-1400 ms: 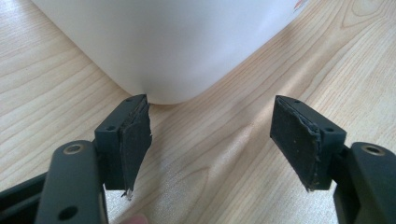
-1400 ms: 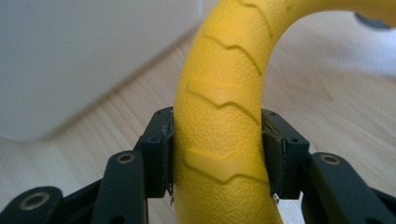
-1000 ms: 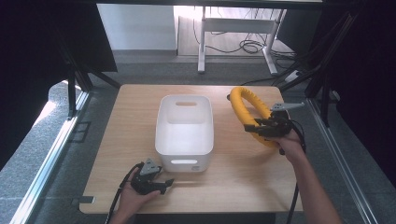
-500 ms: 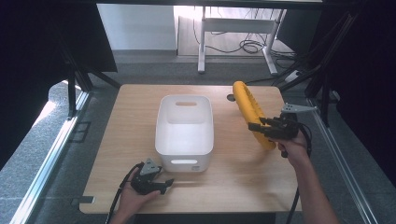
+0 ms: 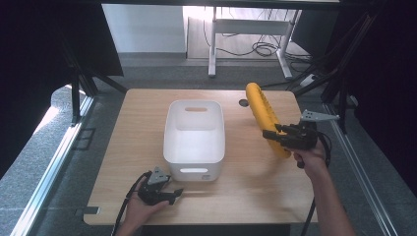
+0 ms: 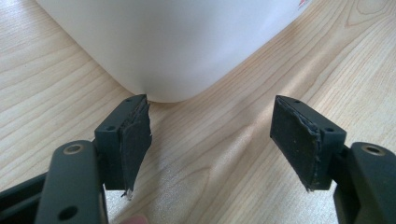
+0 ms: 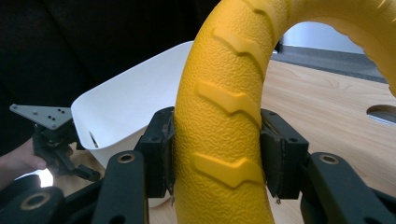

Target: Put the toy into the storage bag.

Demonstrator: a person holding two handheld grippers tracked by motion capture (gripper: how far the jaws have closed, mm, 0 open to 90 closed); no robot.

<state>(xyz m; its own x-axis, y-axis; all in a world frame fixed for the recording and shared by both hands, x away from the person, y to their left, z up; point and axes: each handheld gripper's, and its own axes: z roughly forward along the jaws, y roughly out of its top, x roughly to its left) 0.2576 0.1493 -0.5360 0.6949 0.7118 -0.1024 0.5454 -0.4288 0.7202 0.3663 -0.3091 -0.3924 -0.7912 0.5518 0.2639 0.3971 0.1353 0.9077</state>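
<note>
At the table's near edge, my left gripper [image 5: 173,193] rests on the wood with its 2 jaws spread apart and nothing between them, the corner of the white bin [image 6: 187,42] just ahead of the pads. Beyond it, the bin [image 5: 195,132] sits open at mid-table. Farther right, my right gripper [image 5: 269,135] is clamped on the yellow ring [image 5: 265,120], both jaws pressed against its ribbed, pebbled tube [image 7: 224,116], the ring raised on edge above the table [image 5: 147,128], well right of the bin. The risk I judge from here: the hold is on 1 narrow section of a big hoop, so its free arc could swing or twist in the pads during a carry, clip the bin's rim, and nudge the bin or slip out.
</note>
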